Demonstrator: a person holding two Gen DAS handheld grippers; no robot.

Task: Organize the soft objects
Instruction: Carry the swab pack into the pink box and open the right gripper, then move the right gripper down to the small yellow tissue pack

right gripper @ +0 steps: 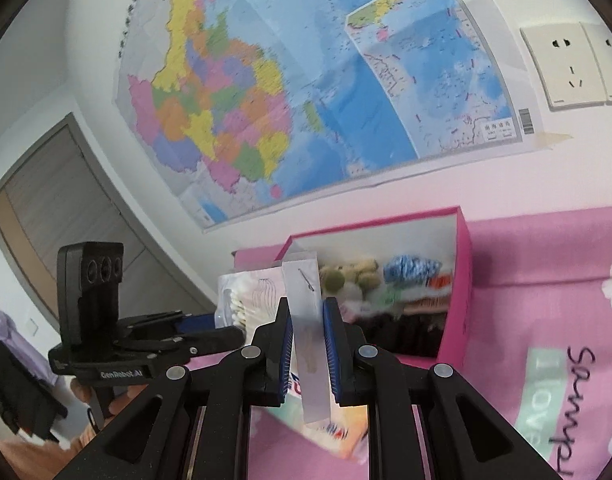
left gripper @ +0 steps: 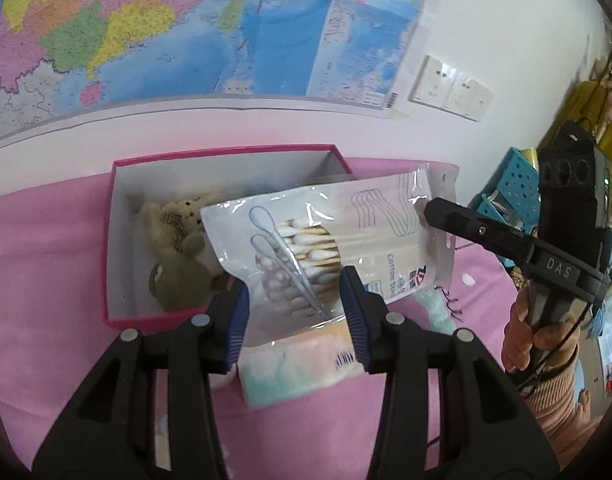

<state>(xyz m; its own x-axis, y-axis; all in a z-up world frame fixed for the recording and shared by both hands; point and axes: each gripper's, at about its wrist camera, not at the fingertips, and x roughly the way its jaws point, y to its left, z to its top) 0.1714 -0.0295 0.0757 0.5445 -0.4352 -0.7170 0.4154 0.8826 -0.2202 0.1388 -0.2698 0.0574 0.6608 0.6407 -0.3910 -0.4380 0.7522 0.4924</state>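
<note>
Pouch of cotton swabs (left gripper: 306, 248), light and crinkly, glossy film likely slippery under hard pads; soft in the sleeve but stiffened by the bundled sticks inside, so unlikely to droop much. Best taken at the flat sealed header or across the swab-filled bulge, not on the loose clear film between. Looks white with a clear window showing wooden-stemmed swabs, blue line drawings and "Cotton" printed near one end. Hangs at the centre of the left-wrist frame, lifted off the pink cloth (left gripper: 46, 280), partly over the right edge of the pink box (left gripper: 114, 240) where plush toys (left gripper: 178, 248) lie, with a pastel tissue pack (left gripper: 290, 372) beneath. Left gripper (left gripper: 298, 316) clamped across the bulging end at lower centre; right gripper (right gripper: 308, 344) pinched together on the flat header strip.
</note>
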